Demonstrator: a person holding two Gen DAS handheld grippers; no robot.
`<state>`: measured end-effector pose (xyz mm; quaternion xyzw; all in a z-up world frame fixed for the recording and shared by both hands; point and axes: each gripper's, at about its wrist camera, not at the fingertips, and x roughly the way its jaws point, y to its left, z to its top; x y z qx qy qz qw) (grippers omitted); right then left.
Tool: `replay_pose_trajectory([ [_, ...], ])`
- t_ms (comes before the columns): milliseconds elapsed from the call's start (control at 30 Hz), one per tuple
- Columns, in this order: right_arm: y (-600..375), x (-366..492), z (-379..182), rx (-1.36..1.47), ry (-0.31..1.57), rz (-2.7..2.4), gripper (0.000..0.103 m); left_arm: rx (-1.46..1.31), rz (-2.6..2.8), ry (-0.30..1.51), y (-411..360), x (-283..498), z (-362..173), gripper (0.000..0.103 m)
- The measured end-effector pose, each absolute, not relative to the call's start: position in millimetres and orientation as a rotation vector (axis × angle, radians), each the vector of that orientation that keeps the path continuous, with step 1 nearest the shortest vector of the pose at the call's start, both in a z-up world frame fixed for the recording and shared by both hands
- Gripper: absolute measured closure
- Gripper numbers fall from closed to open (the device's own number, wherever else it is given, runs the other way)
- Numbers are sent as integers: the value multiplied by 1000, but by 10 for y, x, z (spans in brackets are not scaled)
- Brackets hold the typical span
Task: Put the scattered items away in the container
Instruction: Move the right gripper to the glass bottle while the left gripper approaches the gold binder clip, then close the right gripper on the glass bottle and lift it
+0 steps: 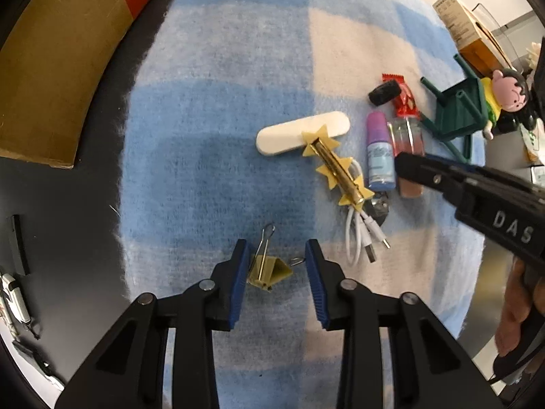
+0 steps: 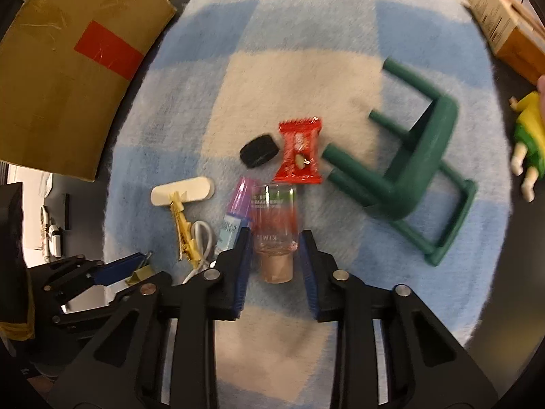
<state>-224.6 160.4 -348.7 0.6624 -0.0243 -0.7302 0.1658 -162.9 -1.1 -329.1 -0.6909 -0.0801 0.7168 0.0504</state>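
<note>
Black grippers, blue ribbed fingers (image 1: pixel 315 286); white "DAS" lettering.

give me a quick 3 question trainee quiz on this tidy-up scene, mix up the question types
1. True or false: the left hand-held gripper has the yellow binder clip between its fingers.
2. Multiple choice: what lies between the fingers of the right hand-held gripper? A) the red snack packet B) the clear bottle with a tan cap C) the green toy chair
3. Fill in: the star hair clip has one end resting on the white ___ case.

Key
1. True; the clip sits against one pad, with a gap at the other.
2. B
3. oblong
</note>
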Motion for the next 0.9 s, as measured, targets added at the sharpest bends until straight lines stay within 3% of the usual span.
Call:
replay_pose_trajectory([
  [467,1670,-2093,-3219,1865,-97,-2087,75,-2042,2233,-254,-99,-1468,-2983,71],
  [900,1993,-1621,-2363,1813,-196,-2199,75,-1895,2337,-255,-13,-1332,-2097,71],
])
